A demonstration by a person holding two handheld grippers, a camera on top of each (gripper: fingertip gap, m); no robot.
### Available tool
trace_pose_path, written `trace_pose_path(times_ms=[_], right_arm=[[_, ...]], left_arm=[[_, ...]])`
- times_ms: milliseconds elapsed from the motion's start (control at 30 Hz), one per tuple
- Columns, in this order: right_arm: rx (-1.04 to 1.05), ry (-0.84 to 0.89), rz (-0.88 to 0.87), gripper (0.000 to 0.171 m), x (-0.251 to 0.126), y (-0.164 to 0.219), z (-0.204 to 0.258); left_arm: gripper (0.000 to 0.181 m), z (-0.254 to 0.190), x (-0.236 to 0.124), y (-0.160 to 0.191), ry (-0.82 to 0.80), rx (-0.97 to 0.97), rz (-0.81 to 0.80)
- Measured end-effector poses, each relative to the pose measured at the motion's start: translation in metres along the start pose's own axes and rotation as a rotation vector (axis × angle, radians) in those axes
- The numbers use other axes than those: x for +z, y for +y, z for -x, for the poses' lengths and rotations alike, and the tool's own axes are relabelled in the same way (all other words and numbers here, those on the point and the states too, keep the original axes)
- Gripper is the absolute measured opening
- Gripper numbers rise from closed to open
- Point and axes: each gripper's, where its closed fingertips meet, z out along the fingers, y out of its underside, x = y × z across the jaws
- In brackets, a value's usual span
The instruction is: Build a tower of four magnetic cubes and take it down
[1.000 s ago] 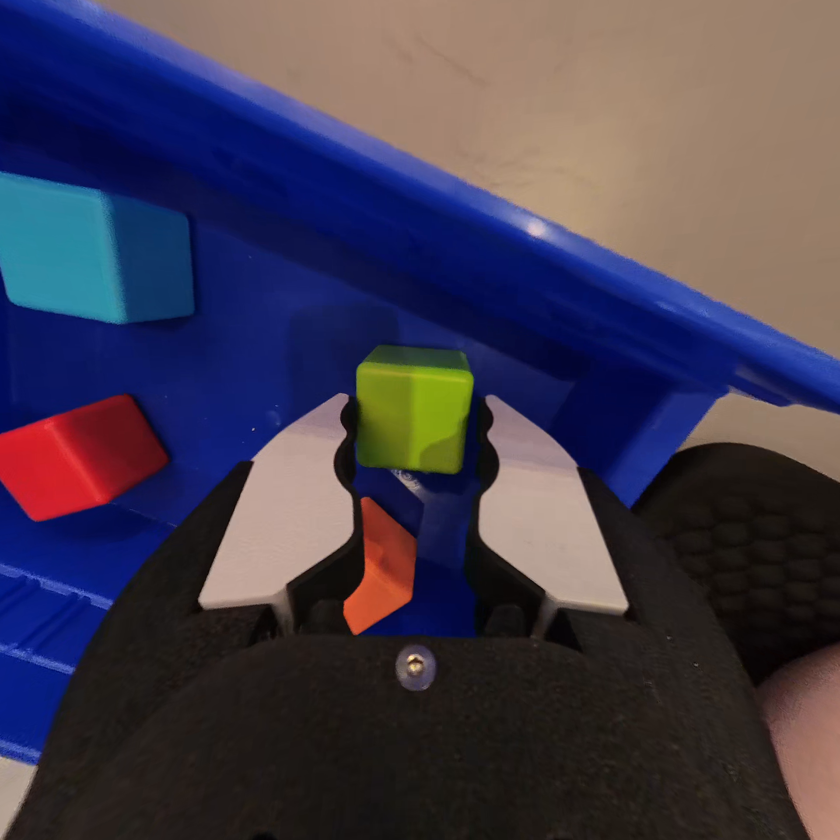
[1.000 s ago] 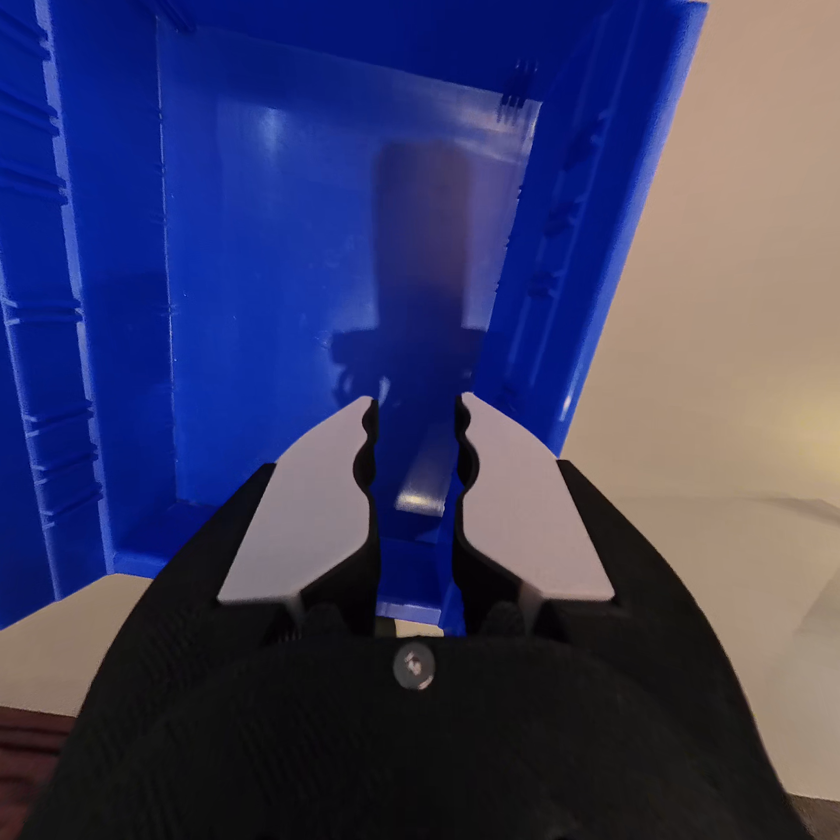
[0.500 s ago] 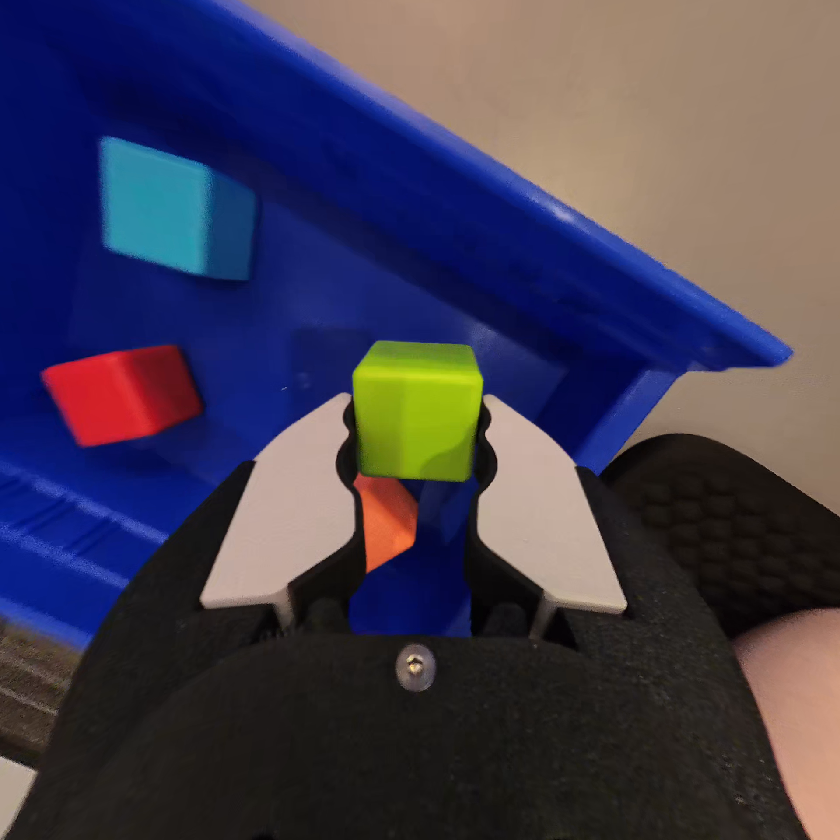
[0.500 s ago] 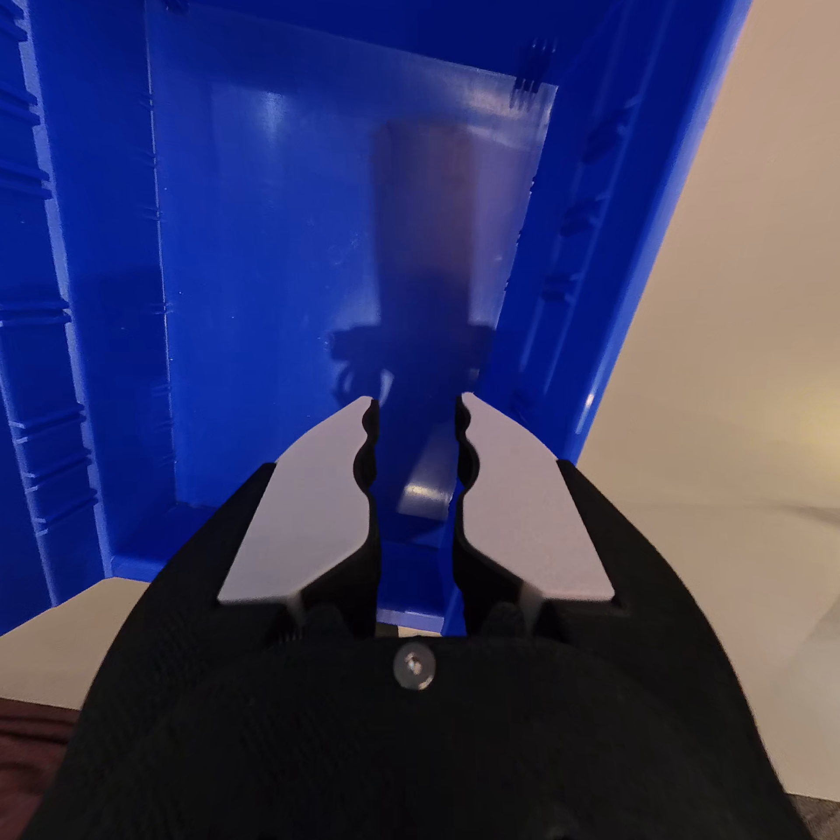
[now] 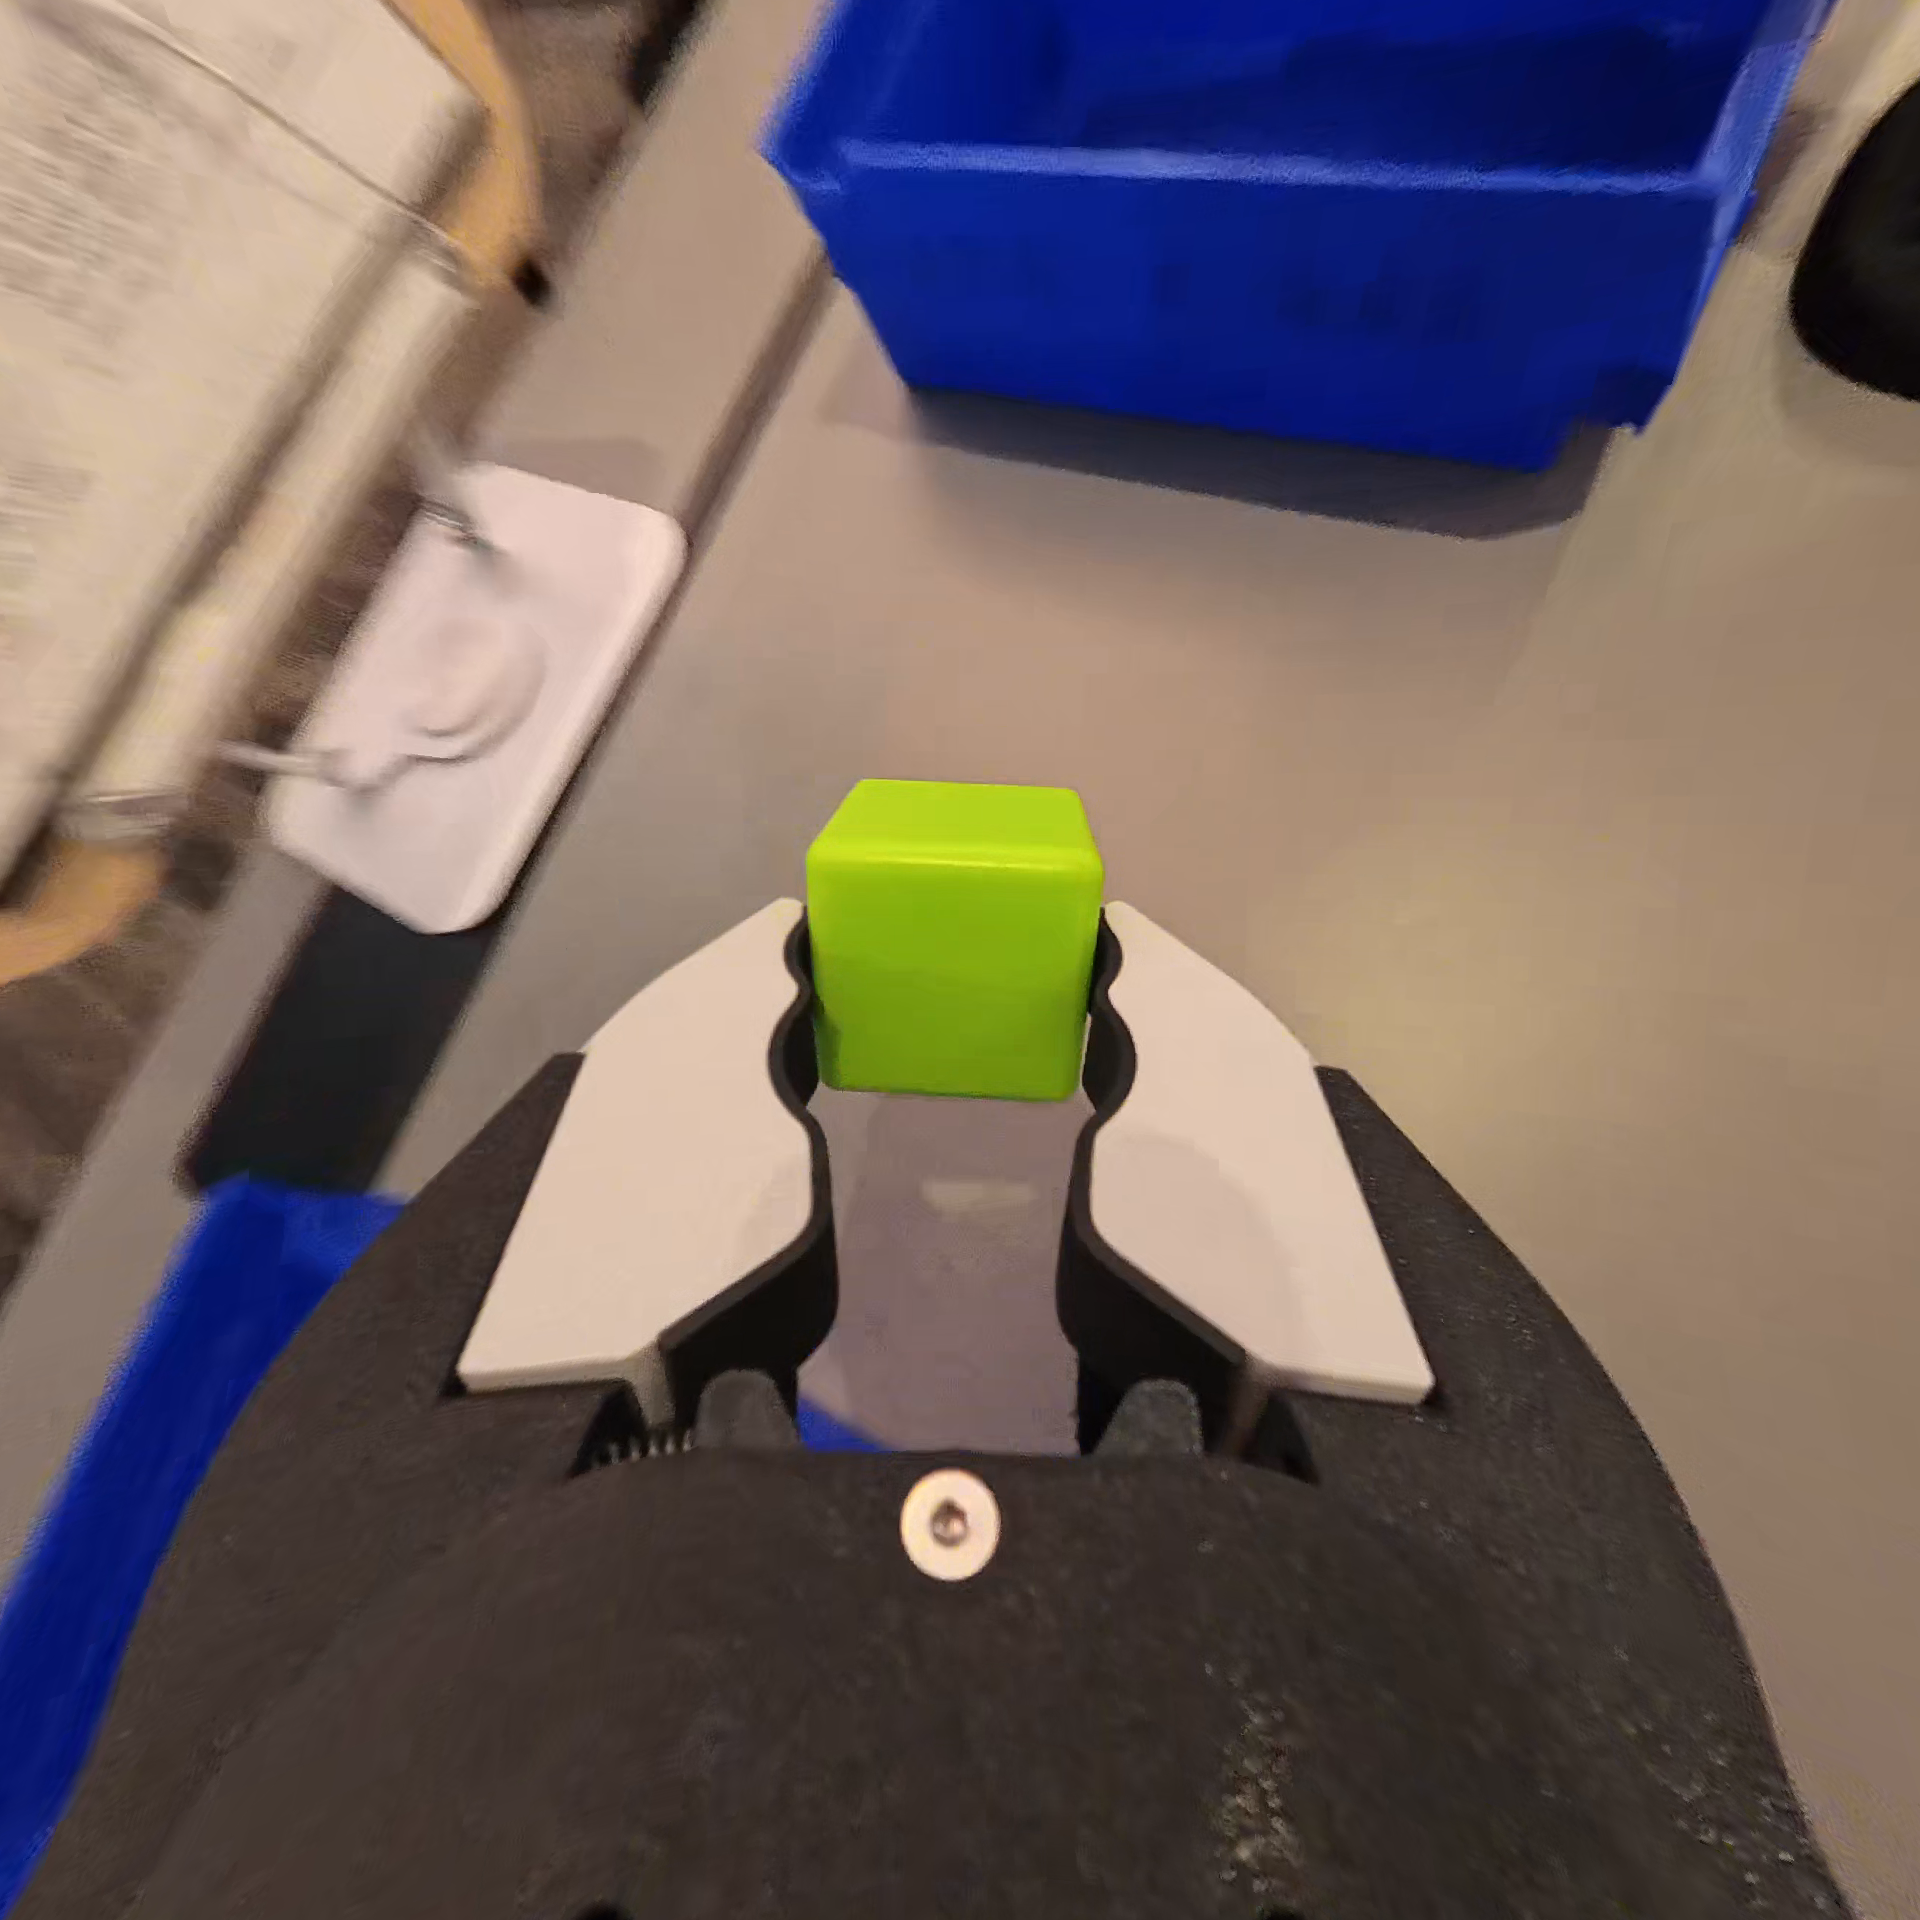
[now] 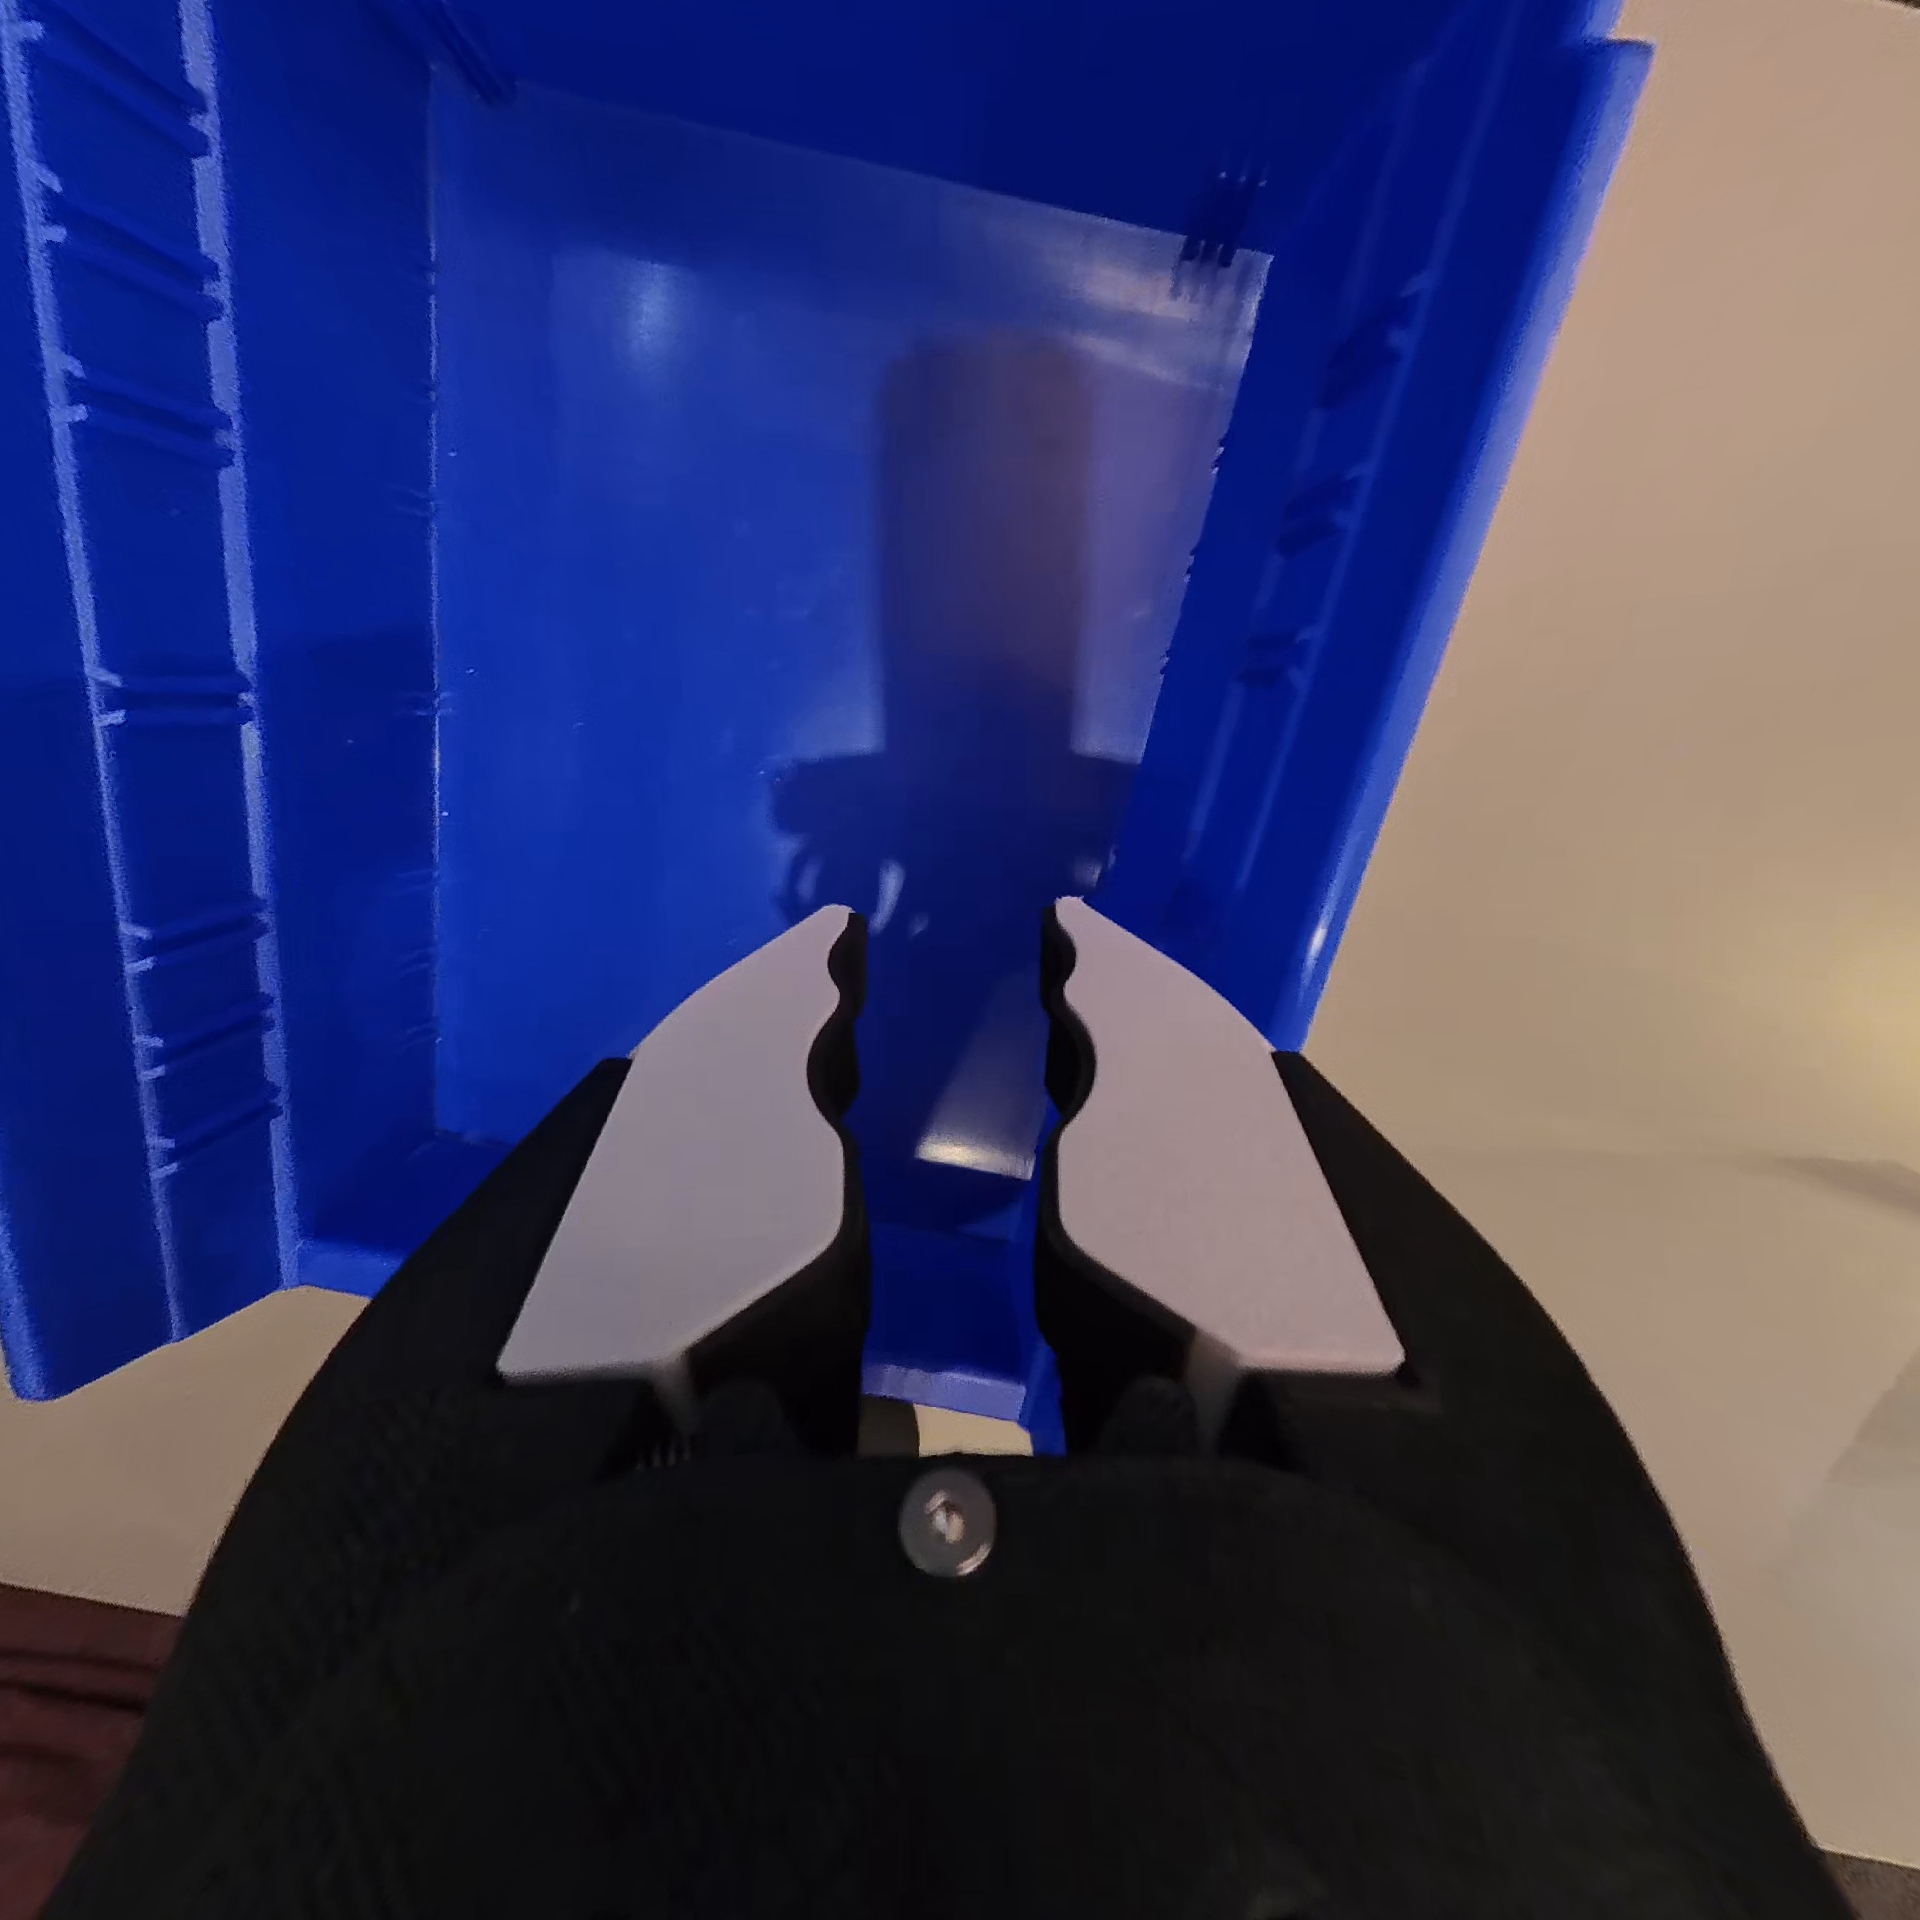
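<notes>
Stretching ahead of the left tongs [image 5: 951,940] is a plain grey-beige bench [image 5: 1299,727], bare just beyond the tips. Those tongs are closed on a lime-green cube [image 5: 951,945], pinched by its two sides between the fingertips and held above the bench. Farther ahead stands a blue bin [image 5: 1247,260], well apart from the cube; another blue edge [image 5: 156,1403] shows at the near left. Left of the tongs, beyond the bench edge, lies a blurred white flat pad [image 5: 488,696] with a wooden chair leg [image 5: 509,177] behind it. The right tongs [image 6: 951,935] are parted and hold nothing, hovering over an empty blue bin [image 6: 312,623] on the pale bench [image 6: 1662,727].
</notes>
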Motion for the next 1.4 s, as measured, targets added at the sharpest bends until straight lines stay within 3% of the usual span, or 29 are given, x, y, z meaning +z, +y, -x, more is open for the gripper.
trace_pose_path(times_ms=[133, 300, 867, 1167, 1400], right_arm=[[-0.017, -0.008, -0.015, 0.034, -0.005, -0.002, 0.006], [-0.032, -0.021, -0.025, 0.034, -0.007, -0.004, 0.011], [-0.046, -0.031, 0.041, 0.034, 0.004, 0.001, 0.017], [-0.042, -0.034, 0.058, 0.034, 0.007, 0.003, 0.017], [-0.041, -0.037, 0.064, 0.034, 0.009, 0.004, 0.015]], left_arm=[[0.049, -0.024, 0.078, 0.032, 0.055, -0.004, 0.228], [0.049, -0.029, 0.112, 0.044, 0.072, -0.034, 0.282], [0.048, -0.028, 0.133, 0.056, 0.115, -0.065, 0.354], [0.048, -0.037, 0.127, 0.060, 0.277, 0.134, 0.409], [0.058, -0.024, 0.125, 0.034, 0.211, 0.099, 0.254]])
